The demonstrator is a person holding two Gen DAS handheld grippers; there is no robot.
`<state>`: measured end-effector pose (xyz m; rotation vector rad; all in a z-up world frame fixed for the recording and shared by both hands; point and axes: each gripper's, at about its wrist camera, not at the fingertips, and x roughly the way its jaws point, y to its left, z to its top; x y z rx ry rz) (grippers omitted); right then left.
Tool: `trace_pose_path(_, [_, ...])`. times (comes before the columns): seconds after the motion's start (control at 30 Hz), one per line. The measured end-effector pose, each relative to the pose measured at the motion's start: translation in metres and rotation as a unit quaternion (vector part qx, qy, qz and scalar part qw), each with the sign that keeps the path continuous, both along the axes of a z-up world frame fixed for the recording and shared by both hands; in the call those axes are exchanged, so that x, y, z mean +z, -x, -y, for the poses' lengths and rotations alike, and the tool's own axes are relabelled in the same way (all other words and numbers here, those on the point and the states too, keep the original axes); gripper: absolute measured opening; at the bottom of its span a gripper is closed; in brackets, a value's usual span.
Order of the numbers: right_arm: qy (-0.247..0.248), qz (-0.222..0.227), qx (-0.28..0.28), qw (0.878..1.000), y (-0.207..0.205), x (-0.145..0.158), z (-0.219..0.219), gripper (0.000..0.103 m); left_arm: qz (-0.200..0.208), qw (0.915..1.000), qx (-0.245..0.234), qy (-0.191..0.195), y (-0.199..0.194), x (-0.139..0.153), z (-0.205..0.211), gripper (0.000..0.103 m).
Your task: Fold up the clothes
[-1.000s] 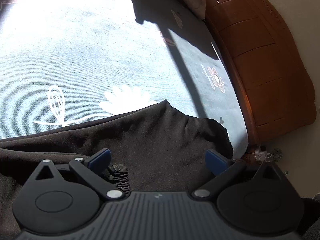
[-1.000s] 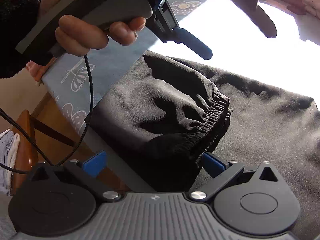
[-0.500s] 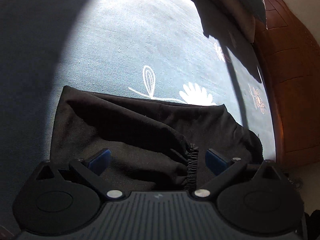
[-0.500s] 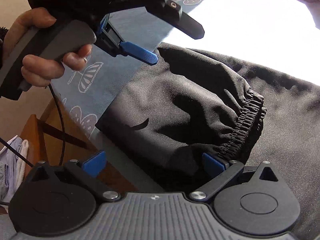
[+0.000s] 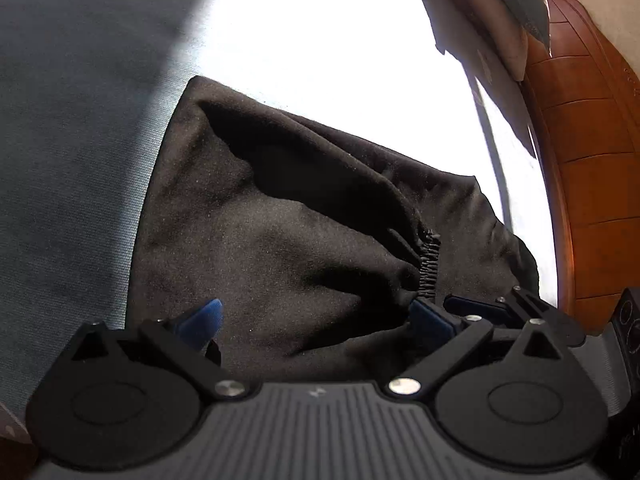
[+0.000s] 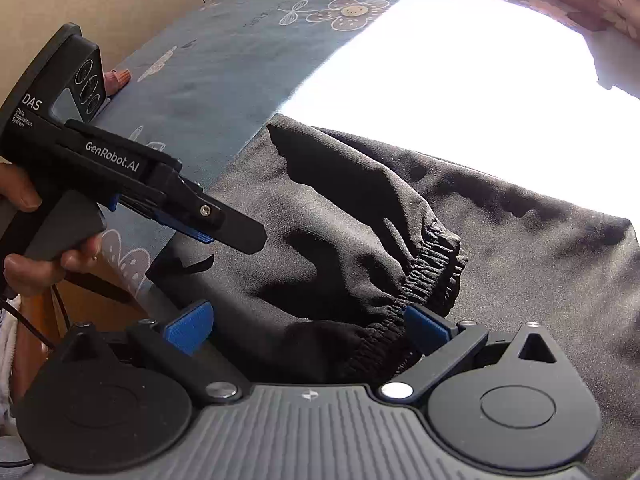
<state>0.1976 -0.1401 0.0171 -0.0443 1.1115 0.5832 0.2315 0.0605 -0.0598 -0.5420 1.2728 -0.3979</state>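
Right claw: the right gripper (image 6: 306, 326) has its blue pads spread wide, with black cloth bunched between them but nothing pinched.
Left claw: the left gripper (image 5: 316, 316) is spread just as wide in its own view, low over the same cloth and gripping nothing; seen from the right wrist (image 6: 236, 236) its tips hang just above the fabric, held by a hand (image 6: 48, 256).
Clothing: the black trousers (image 6: 520, 280) lie on the bed sheet (image 6: 224, 80), one part doubled over another, the gathered elastic band (image 6: 424, 276) on top near the right claw.
Risk: I judge a pinch here could catch only the top layer, or the thick band alone, so the lower layer would drag and wrinkle.
Edges: the near edge of the bed (image 6: 132, 280) runs close beside the trousers, so cloth pulled that way could slide off; the wooden bed frame (image 5: 592, 160) bounds one side.
Open room: bare sheet beyond the trousers, partly lost in sun glare.
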Motion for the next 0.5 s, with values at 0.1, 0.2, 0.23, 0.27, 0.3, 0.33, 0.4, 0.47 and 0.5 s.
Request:
trace_pose_path(0.1, [0.006, 0.0, -0.017, 1.0, -0.005, -0.002, 0.006, 0.103, 0.048, 0.9988, 0.014, 0.001, -0.033, 0.01, -0.005, 0.1])
trace_pose_path(0.2, [0.014, 0.0, -0.031, 0.999, -0.009, -0.006, 0.009, 0.103, 0.076, 0.997, 0.006, -0.012, -0.061, 0.007, 0.0, 0.1])
trace_pose_path(0.23, [0.015, 0.003, -0.034, 0.999, -0.01, -0.007, 0.01, 0.103, 0.08, 0.9966, 0.001, -0.021, -0.067, 0.002, 0.003, 0.1])
trace_pose_path(0.27, [0.016, 0.007, -0.038, 0.999, -0.01, -0.007, 0.011, 0.103, 0.081, 0.9961, -0.006, -0.032, -0.074, -0.003, 0.006, 0.1])
trace_pose_path(0.3, [0.017, 0.008, -0.041, 0.999, -0.011, -0.008, 0.012, 0.103, 0.08, 0.9959, -0.011, -0.041, -0.078, -0.009, 0.008, 0.1])
trace_pose_path(0.33, [0.017, 0.008, -0.045, 0.999, -0.011, -0.009, 0.014, 0.103, 0.077, 0.9959, -0.013, -0.046, -0.081, -0.012, 0.01, 0.1])
trace_pose_path(0.4, [0.017, 0.007, -0.052, 0.998, -0.011, -0.01, 0.017, 0.103, 0.08, 0.9955, -0.019, -0.048, -0.077, -0.007, 0.015, 0.1])
trace_pose_path(0.47, [0.015, 0.006, -0.059, 0.998, -0.01, -0.01, 0.021, 0.103, 0.086, 0.9947, -0.027, -0.051, -0.07, 0.003, 0.021, 0.1])
trace_pose_path(0.5, [0.014, 0.004, -0.062, 0.998, -0.009, -0.01, 0.023, 0.103, 0.089, 0.9942, -0.032, -0.052, -0.066, 0.008, 0.024, 0.1])
